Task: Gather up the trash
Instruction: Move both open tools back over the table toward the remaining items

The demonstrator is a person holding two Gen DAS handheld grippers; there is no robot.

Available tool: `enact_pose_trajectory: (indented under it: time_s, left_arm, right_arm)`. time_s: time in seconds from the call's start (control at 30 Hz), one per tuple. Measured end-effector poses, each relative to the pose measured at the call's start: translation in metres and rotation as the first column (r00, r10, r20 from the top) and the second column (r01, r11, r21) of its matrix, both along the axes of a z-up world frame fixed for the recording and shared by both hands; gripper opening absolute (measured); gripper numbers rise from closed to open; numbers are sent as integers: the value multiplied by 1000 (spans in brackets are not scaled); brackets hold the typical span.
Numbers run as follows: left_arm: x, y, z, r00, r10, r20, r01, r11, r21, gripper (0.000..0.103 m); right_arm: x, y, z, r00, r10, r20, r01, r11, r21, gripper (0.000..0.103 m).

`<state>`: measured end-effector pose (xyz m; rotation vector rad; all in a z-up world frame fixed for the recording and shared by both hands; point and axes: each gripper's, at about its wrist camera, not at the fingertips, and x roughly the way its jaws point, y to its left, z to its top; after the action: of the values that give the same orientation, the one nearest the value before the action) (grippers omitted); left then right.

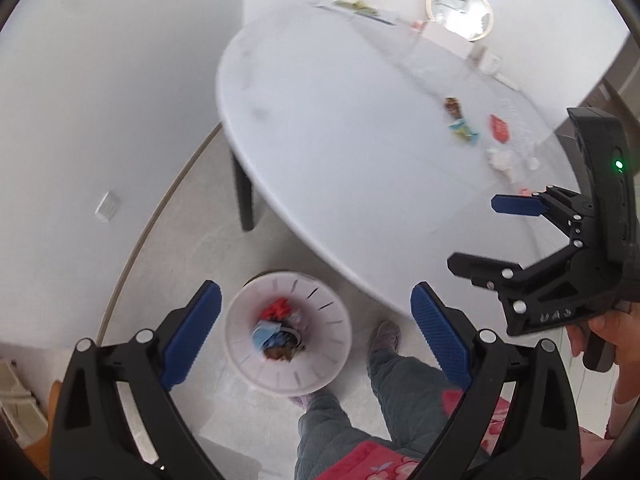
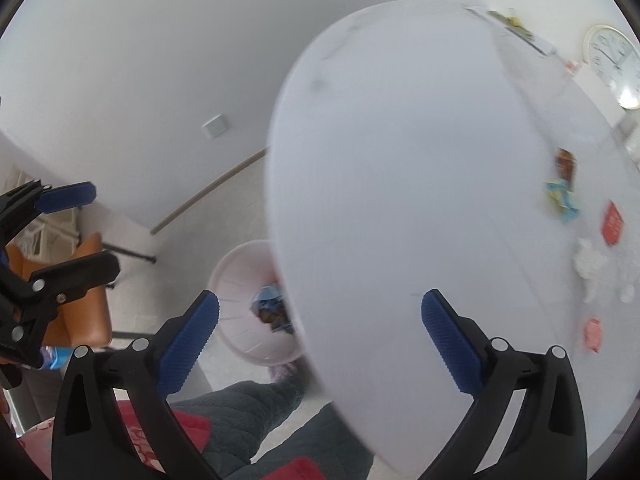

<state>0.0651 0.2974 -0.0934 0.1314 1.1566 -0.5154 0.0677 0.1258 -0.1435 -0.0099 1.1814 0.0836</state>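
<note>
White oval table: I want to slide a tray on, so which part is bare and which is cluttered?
The white oval table is bare across its wide middle and wall-side end. Clutter runs along the far edge: red packet, crumpled white tissue, blue-yellow wrapper, round clock.

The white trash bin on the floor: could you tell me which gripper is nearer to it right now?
Left. The left gripper hangs open directly above the trash bin, which shows between its fingers. The right gripper is open farther over, above the table edge.
</note>
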Motion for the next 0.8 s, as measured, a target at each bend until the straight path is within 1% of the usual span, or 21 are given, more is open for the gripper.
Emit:
enact_pose_trajectory:
  time_s: [0.03,0.1,0.2,0.27,0.37,0.5,0.63,0.7,0.8]
  left_arm:
    - [1,-15,4,1000,-16,12,16,1000,-3,95]
    - [3,-46,10,999,-41,33,41,999,-10,95]
    - [7,-94,12,998,-57,30,57,998,-15,95]
    - [11,-129,11,999,-51,17,51,998,-24,95]
    - [17,-177,8,999,-33,-8,33,998,-59,95]
    - [28,-233,2,1000,-5,-17,4,996,-86,95]
    - [43,-286,-5,1000,18,-15,-20,994,-111,95]
    - [51,-309,-12,1000,7,-19,-9,994,-105,95]
    - [63,-341,-25,1000,-18,-19,17,997,-73,95]
  right_arm:
    - [-1,-20,4,1000,-24,10,24,1000,-3,100]
    - [-3,-57,9,998,-65,23,66,998,-5,100]
    - [-8,-118,18,993,-113,28,114,993,-13,100]
    - [-11,-160,22,990,-133,34,134,990,-30,100]
    - [-14,-215,26,985,-168,44,170,984,-53,100]
    - [-16,-280,26,977,-207,56,210,977,-41,100]
    - [-15,-321,20,975,-216,51,218,975,-33,101]
    - [-14,-334,14,974,-222,39,223,975,-20,101]
    - [-11,-347,2,974,-227,18,227,974,11,101]
